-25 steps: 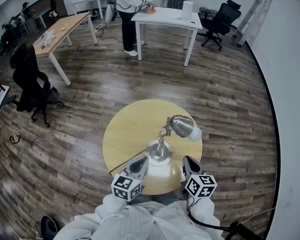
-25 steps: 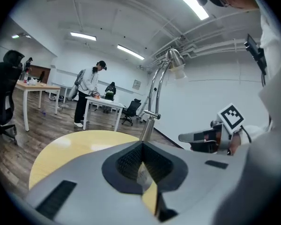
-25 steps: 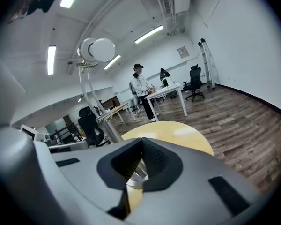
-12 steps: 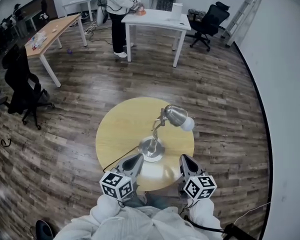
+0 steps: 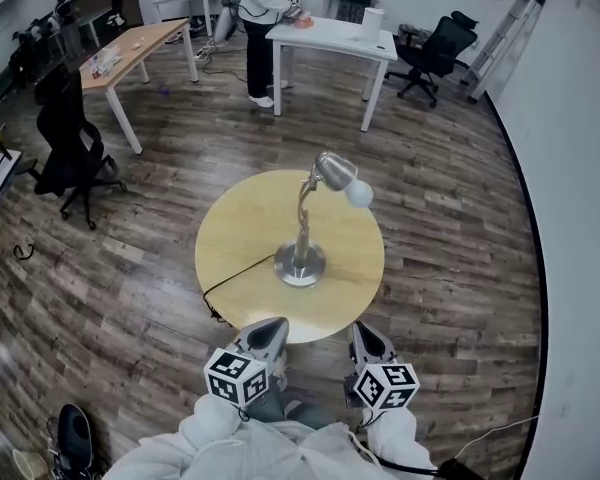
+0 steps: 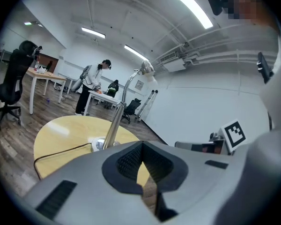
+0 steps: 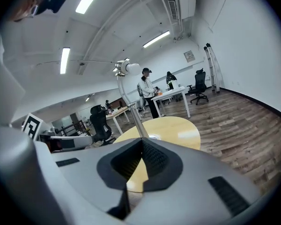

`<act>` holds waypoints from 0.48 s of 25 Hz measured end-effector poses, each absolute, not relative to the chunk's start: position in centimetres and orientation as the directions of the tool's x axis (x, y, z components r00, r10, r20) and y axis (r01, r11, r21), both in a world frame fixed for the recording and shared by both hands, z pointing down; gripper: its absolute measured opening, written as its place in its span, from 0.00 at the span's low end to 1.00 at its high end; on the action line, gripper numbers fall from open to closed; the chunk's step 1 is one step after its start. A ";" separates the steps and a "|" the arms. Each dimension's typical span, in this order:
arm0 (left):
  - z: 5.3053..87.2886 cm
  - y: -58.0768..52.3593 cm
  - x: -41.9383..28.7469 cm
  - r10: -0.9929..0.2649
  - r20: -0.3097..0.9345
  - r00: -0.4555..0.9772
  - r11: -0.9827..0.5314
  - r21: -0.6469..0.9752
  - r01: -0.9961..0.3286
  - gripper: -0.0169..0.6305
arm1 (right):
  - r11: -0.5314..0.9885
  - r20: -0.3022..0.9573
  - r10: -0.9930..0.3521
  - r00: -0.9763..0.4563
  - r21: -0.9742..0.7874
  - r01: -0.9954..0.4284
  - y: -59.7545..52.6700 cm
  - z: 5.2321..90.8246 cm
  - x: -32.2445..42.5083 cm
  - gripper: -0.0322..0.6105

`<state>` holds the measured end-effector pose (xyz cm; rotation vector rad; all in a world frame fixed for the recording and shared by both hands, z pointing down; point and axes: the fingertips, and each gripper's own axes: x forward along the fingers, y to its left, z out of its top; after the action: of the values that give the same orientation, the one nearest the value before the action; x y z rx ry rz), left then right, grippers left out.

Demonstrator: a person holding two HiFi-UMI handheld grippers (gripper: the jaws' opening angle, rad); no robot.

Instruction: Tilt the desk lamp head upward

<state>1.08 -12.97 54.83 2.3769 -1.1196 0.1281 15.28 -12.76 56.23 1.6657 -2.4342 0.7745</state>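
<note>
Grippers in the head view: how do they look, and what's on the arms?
The left gripper and right gripper are grey tapered shells with black ribbed pads, each carrying a black-and-white marker cube. Sleeves are white; a black cable trails near the right sleeve.

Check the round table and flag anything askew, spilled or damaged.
Nothing stands out. The desk lamp stands upright with its base flat on the round table, and its cord trails off the table's edge. No spill or damage shows.
</note>
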 end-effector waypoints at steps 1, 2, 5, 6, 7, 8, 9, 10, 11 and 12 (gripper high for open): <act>54.9 -11.4 1.4 -0.698 0.301 0.650 -0.529 0.396 -0.751 0.03 | 0.275 0.354 -0.844 -0.402 -0.358 -0.892 -11.4 56.4 15.4 0.07; 54.8 -9.9 1.6 -0.700 0.308 0.644 -0.524 0.391 -0.756 0.03 | 0.279 0.355 -0.841 -0.407 -0.360 -0.890 -10.2 56.4 15.4 0.07; 53.8 -6.7 1.4 -0.718 0.309 0.624 -0.508 0.380 -0.773 0.03 | 0.297 0.348 -0.838 -0.421 -0.356 -0.886 -7.3 55.5 15.4 0.07; 53.2 -6.0 1.3 -0.725 0.304 0.618 -0.504 0.376 -0.777 0.03 | 0.299 0.344 -0.841 -0.419 -0.350 -0.888 -6.6 55.1 15.5 0.07; 52.7 -5.3 1.2 -0.732 0.297 0.614 -0.504 0.370 -0.780 0.03 | 0.297 0.339 -0.845 -0.414 -0.347 -0.890 -6.0 54.6 15.7 0.07; 52.2 -4.7 1.2 -0.736 0.291 0.611 -0.506 0.362 -0.783 0.03 | 0.293 0.332 -0.850 -0.408 -0.345 -0.892 -5.5 54.1 15.8 0.07; 51.8 -4.2 1.2 -0.739 0.288 0.609 -0.509 0.352 -0.785 0.03 | 0.289 0.324 -0.856 -0.403 -0.347 -0.892 -4.9 53.7 15.9 0.07; 51.4 -3.7 1.1 -0.741 0.288 0.606 -0.511 0.343 -0.788 0.03 | 0.285 0.317 -0.860 -0.399 -0.350 -0.892 -4.4 53.2 15.9 0.07; 51.2 -3.2 0.9 -0.743 0.290 0.603 -0.511 0.335 -0.791 0.03 | 0.283 0.309 -0.864 -0.397 -0.355 -0.891 -4.0 52.8 15.7 0.07; 51.0 -2.8 0.7 -0.744 0.292 0.601 -0.511 0.330 -0.794 0.03 | 0.283 0.302 -0.866 -0.398 -0.359 -0.889 -3.5 52.5 15.3 0.07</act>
<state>0.69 -2.79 50.95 2.4001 -1.2265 0.1559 15.30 -3.47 52.54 1.6962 -2.4776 0.7440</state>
